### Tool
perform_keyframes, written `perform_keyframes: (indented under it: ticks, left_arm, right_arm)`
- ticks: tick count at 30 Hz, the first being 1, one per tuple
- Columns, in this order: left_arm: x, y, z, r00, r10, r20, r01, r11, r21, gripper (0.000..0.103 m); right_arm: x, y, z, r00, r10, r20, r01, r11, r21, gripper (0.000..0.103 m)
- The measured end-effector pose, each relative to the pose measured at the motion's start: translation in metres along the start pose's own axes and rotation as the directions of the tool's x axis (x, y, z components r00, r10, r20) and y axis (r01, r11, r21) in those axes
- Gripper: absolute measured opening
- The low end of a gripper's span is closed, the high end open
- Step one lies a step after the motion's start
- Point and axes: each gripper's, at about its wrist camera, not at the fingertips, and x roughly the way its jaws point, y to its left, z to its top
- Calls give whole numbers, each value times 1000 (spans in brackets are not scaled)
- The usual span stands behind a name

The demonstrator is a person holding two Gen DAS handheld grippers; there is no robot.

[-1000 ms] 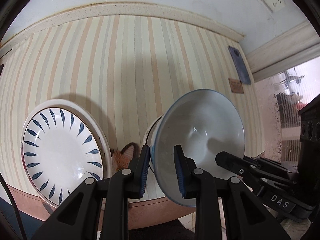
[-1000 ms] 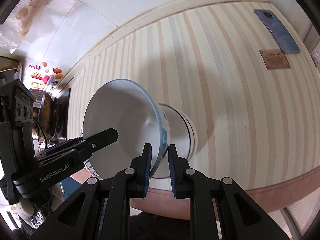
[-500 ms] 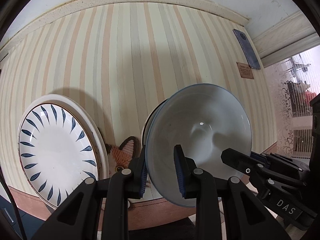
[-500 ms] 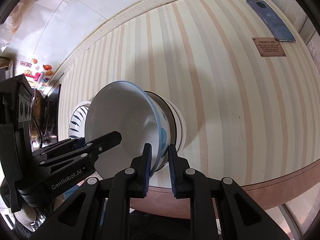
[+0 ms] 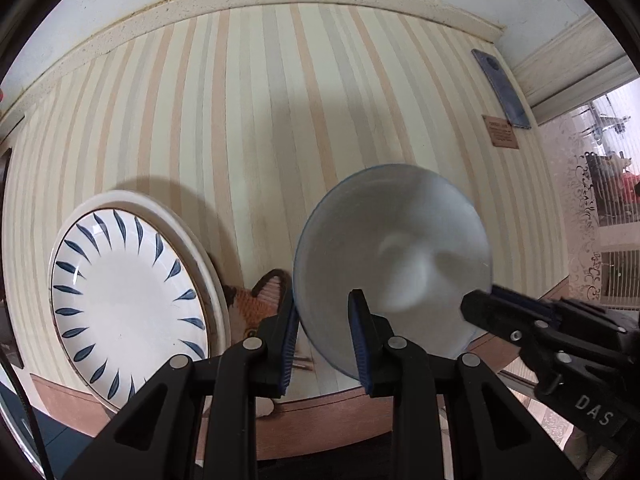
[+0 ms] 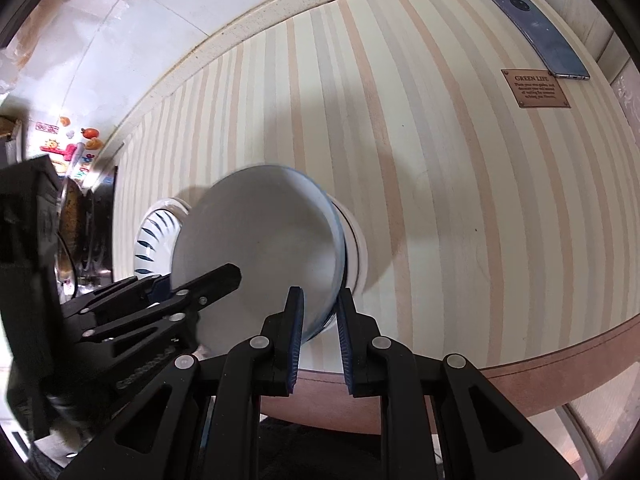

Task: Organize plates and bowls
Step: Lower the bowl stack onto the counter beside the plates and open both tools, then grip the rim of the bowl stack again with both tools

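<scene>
In the left wrist view, a pale blue-rimmed ceramic bowl [image 5: 394, 264] is held tilted above the front edge of the striped beige tabletop [image 5: 256, 112], its rim clamped between the fingers of the left gripper [image 5: 322, 332], while the right gripper [image 5: 520, 320] is seen meeting the bowl's opposite rim from the right; its grip cannot be judged there. A white plate with blue leaf marks [image 5: 124, 300] is stacked on a larger cream plate [image 5: 200, 240] near the front left edge, and an orange cat-face mat [image 5: 256, 304] lies between that stack and the bowl, partly hidden by the left finger. A dark phone [image 5: 502, 88] and a brown label [image 5: 502, 132] are found towards the far right corner. Compared with a second ago, the bowl has been shifted rightwards and lifted, so that the white dish formerly behind it is no longer seen. In the right wrist view, the bowl [image 6: 260, 256] is pinched at its rim by the narrowly set fingers of the right gripper [image 6: 320, 332], and a white dish [image 6: 356, 248] is partly covered behind it. The leaf-marked plate [image 6: 154, 232] now shows at the left, where it was hidden before.
</scene>
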Motion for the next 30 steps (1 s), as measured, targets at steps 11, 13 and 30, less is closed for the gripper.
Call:
perform_keyframes:
  ticks: [11, 13, 30]
  left_arm:
    - [-46, -4, -28, 992, 60, 110, -67, 996, 66, 23]
    - [-63, -6, -35, 985, 67, 157, -80, 994, 79, 24]
    - [-160, -7, -76, 948, -34, 318, -11, 990, 139, 81]
  right_arm:
    - [-15, 14, -15, 994, -96, 43, 98, 993, -62, 25]
    - [-27, 20, -24, 990, -116, 78, 121, 990, -74, 44]
    - [-153, 54, -104, 914, -103, 392, 127, 991, -36, 97]
